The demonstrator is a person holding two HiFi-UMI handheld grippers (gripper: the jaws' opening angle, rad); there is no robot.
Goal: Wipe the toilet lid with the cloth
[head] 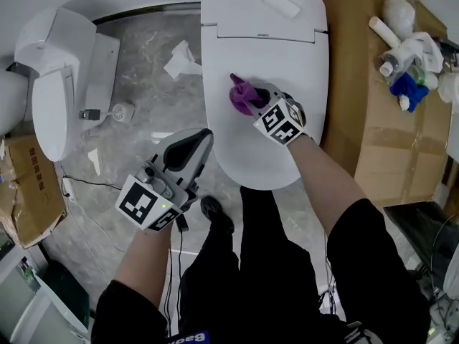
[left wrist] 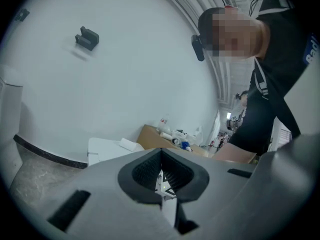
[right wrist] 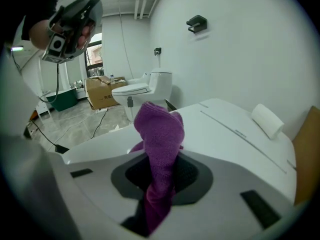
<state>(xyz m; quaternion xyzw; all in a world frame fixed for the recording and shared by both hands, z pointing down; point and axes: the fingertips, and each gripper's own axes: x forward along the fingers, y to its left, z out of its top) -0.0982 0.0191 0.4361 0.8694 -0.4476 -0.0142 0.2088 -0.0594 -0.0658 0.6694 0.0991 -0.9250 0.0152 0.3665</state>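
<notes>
Toilet lid (head: 267, 56): we see it white and closed, in the middle of the scene, running from far to near.
Cardboard box (head: 376, 131): we find it just right of the toilet, with bottles and bags on its far end.
Second toilet (head: 54, 84): it stands at the far left on the marbled floor, well apart from ours.
Left gripper (head: 204, 139): we hold it over the floor just left of the lid's near end; in its own view the jaws meet with nothing between them.
Right gripper (head: 251, 99): we hold it above the middle of the lid, its jaws clamped on the cloth.
Cloth (head: 242, 92): purple, bunched, sticking out past the right jaws over the lid's centre; we cannot tell whether it touches the lid.
Crumpled tissue (head: 179, 59): it lies on the floor, far left of the lid.
</notes>
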